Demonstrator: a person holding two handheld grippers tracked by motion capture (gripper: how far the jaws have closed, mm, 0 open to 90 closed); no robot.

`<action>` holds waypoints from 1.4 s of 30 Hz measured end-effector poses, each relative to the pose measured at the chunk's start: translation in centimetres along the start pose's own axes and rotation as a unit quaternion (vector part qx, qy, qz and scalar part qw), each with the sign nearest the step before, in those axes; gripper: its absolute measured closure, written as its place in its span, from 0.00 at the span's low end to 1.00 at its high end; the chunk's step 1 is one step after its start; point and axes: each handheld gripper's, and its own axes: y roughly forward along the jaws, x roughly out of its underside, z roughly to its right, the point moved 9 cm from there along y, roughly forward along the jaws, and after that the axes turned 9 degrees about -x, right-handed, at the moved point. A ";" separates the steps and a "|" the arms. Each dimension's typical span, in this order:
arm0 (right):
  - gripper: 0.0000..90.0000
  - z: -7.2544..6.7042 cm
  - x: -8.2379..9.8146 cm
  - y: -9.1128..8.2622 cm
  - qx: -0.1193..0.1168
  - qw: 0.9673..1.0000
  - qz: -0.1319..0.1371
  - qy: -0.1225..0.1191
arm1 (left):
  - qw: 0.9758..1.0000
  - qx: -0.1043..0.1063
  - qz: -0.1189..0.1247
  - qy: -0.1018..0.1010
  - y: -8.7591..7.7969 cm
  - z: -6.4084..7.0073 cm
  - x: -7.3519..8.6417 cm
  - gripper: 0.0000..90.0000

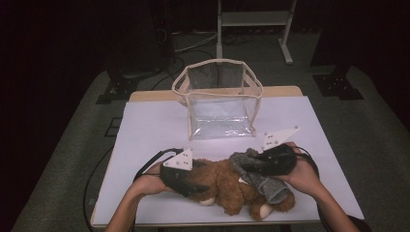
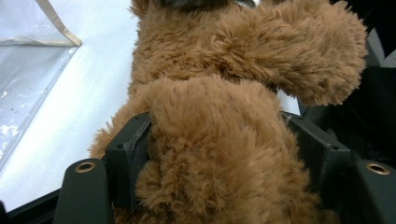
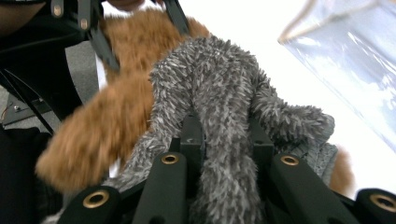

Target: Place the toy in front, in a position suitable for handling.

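A brown plush bear (image 1: 227, 191) lies on its side near the front of the white table top (image 1: 145, 125). My left gripper (image 1: 193, 186) comes in from the left, its jaws pressed on one furry limb of the bear (image 2: 219, 84). In the left gripper view, dark pads (image 2: 128, 149) dent the fur on both sides. A grey fuzzy knit cloth (image 1: 270, 186) drapes over the bear's right part. My right gripper (image 1: 256, 166) is shut on a bunched fold of that cloth (image 3: 210, 84), which rises between its jaws. What the cloth covers underneath is hidden.
A clear plastic bag with beige trim (image 1: 220, 99) stands open just behind the bear at the table's middle. Its wall shows in the left gripper view (image 2: 28, 70) and the right gripper view (image 3: 345, 60). A white stand (image 1: 254, 19) is on the floor beyond.
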 end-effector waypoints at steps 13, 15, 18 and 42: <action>0.83 0.1 2.7 -0.2 -0.024 0.998 0.048 0.034 | 0.999 -0.021 0.004 -0.030 -2.8 -1.5 0.6 0.22; 0.83 0.0 3.4 -0.9 -0.023 0.998 0.047 0.042 | 0.999 -0.021 -0.001 -0.050 -3.1 -1.8 1.4 0.26; 0.83 -0.1 3.5 -1.5 -0.023 0.998 0.034 0.046 | 0.998 -0.008 0.003 -0.066 -2.5 -1.9 2.2 0.32; 0.82 -1.1 -6.9 9.7 -0.108 0.993 -0.032 -0.042 | 0.999 -0.006 0.009 -0.046 -1.9 -1.2 2.2 0.37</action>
